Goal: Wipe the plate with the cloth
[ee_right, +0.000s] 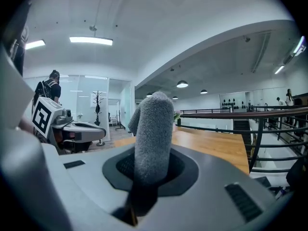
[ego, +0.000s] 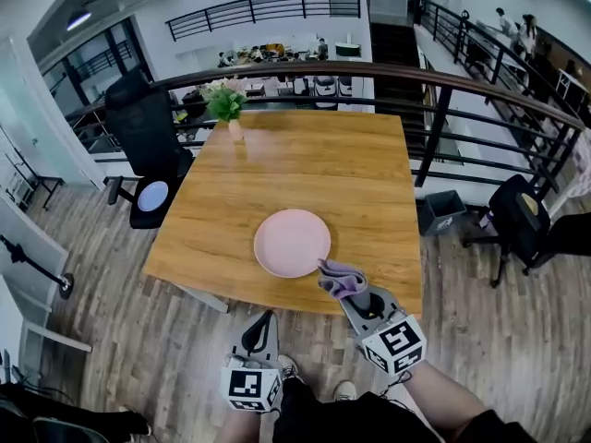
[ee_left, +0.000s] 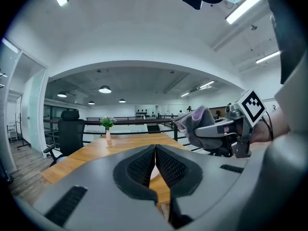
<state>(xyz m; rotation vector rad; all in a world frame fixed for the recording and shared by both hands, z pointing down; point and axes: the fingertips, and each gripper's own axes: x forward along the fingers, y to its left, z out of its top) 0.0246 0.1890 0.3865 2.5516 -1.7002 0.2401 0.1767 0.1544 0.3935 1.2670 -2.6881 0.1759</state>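
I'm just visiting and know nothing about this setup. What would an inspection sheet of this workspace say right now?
Surface: wooden table, no spills seen.
Job's things: pink plate lies near the table's front edge; purple-grey cloth is beside its rim, contact unclear.
Clutter: small vase of flowers at the far edge.
Grippers: left gripper has its jaws together and empty; right gripper has its jaws clamped on the cloth.
Cables: nothing seen.
Surroundings: railing, black office chairs, wood floor.

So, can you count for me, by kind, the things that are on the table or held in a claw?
pink plate: 1
cloth: 1
vase with plant: 1
Total: 3
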